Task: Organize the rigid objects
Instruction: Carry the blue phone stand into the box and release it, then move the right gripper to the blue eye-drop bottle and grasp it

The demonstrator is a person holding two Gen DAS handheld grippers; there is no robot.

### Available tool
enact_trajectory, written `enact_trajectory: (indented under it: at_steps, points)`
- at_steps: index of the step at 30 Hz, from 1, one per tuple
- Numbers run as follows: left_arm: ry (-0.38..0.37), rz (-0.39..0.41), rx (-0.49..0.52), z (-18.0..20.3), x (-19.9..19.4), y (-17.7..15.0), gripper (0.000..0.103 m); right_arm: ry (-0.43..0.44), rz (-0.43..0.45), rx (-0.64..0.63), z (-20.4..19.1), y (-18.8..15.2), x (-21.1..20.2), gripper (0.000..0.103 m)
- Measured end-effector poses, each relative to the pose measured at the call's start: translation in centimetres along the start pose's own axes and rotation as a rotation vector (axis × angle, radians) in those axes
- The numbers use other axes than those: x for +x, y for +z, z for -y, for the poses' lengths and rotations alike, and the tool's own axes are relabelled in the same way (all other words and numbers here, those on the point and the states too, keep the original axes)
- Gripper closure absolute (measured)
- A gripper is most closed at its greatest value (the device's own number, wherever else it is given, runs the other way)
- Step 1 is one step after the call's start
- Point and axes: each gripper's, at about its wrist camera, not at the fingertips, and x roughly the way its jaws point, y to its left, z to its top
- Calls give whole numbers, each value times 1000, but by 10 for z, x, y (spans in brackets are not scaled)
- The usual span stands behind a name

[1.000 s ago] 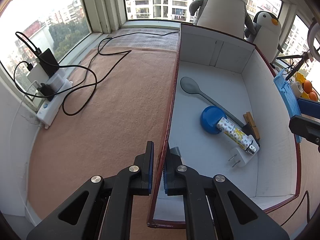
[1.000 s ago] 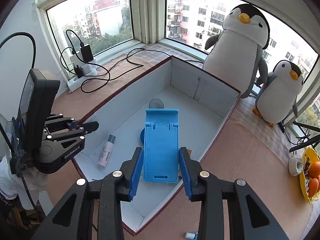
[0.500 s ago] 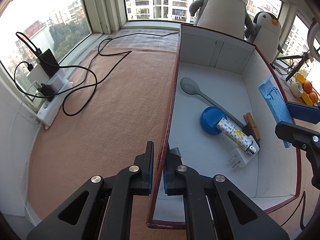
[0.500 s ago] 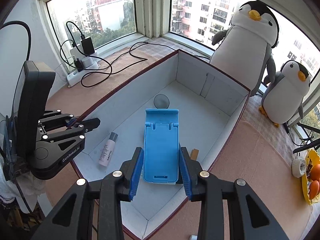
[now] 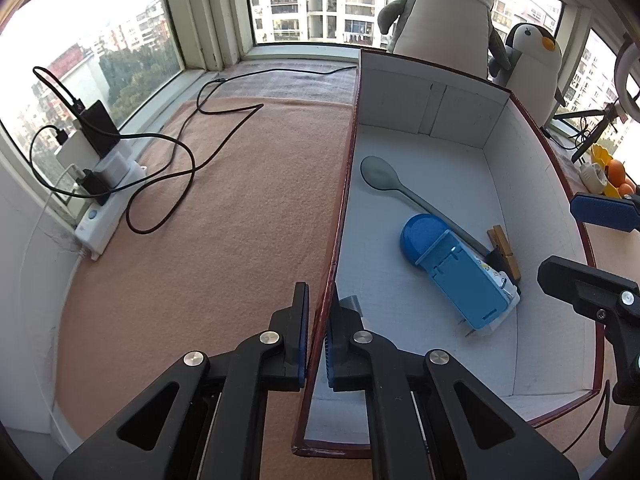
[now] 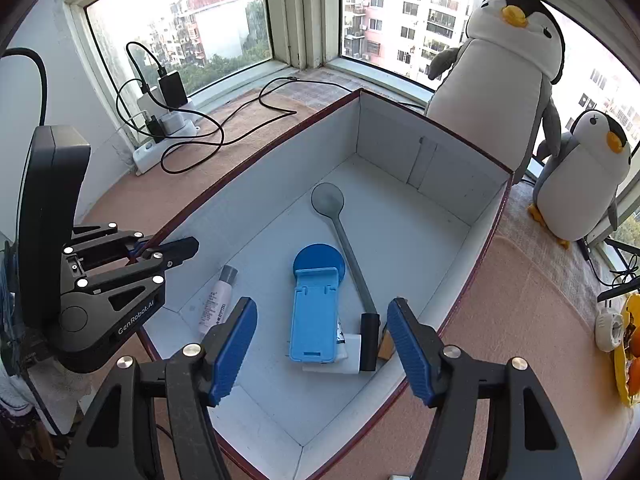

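Right gripper [image 6: 320, 354] above the near end of the box [image 6: 472, 280], jaws opening, pads well clear on both sides, nothing gripped. Blue phone stand [image 6: 314, 316] directly below and just ahead of the gap, lying flat on the white floor of the box, apart from both pads. Judged: release of the stand complete or nearly so.

Long axis of the stand roughly parallel to the gripper's pointing line in the right wrist view: notched end away, toward the blue round lid [image 6: 320, 258], which it overlaps; base end nearest the claw. Near right corner resting over a white plug [image 6: 336, 362] and a printed tube, so probably slightly tilted rather than flat; cannot tell for certain.

Grey spoon [image 6: 340, 240] just right of the stand, bowl toward the far wall, handle running back to a black clip [image 6: 370, 340]. Small pink bottle [image 6: 218, 302] to the left, near the left wall, apart from the stand.

Left gripper [image 5: 316, 344] clamped shut on the left wall of the box, one pad outside, one inside. Judged: steadying the box.

Right hand clearly nearer the stand; left occupied at the wall. For any re-grasp: straight descent, jaws across the short width of the stand. For the next item: retreat up and back over the near rim.
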Motion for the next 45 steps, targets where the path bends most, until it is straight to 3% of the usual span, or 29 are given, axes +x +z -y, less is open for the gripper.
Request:
enact_trajectory:
  at_steps: [14, 26, 38, 45]
  points:
    - [-3, -1, 2, -1, 1, 2, 97, 2, 35, 34, 10, -6, -17, 37]
    - [-6, -1, 0, 0, 1, 0, 97, -39, 54, 143, 57, -45, -51, 37]
    - [-3, 0, 4, 1, 0, 0, 97, -116, -56, 233, 112, -115, -64, 37]
    - [-1, -7, 7, 1, 0, -1, 97, -131, -156, 154, 120, -145, -47, 37]
